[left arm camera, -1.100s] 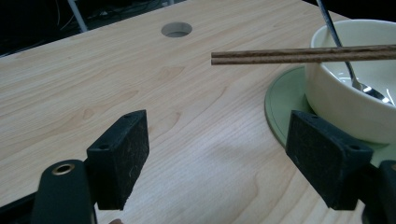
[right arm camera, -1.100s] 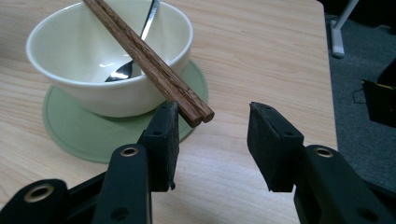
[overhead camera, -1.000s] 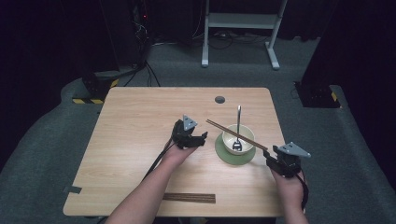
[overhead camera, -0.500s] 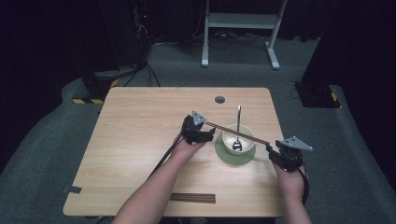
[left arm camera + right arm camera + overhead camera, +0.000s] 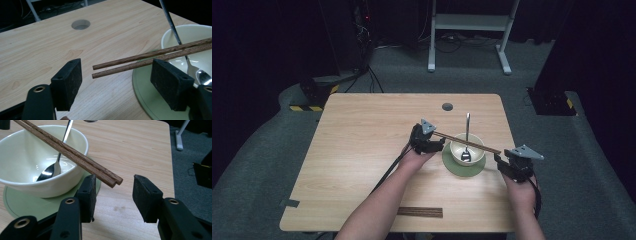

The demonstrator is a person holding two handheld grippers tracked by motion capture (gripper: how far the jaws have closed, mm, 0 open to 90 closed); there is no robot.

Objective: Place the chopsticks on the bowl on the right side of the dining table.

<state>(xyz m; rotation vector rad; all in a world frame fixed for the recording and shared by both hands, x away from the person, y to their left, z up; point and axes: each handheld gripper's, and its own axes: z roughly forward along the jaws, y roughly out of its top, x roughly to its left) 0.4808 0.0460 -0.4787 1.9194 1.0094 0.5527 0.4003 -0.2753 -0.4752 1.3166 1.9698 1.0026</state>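
One wooden table [image 5: 362, 150] | grey carpet [image 5: 272, 165] | dark room

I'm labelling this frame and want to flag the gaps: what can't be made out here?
- High view: whether the left gripper touches the chopsticks; too small.
- Left gripper view: the bowl cut off by the right edge.
- Right gripper view: the spoon handle's end, cut off at the top.

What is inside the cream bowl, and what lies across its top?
Inside the bowl a metal spoon leans against the rim. A pair of wooden chopsticks lies across the top, hiding part of the spoon's handle.
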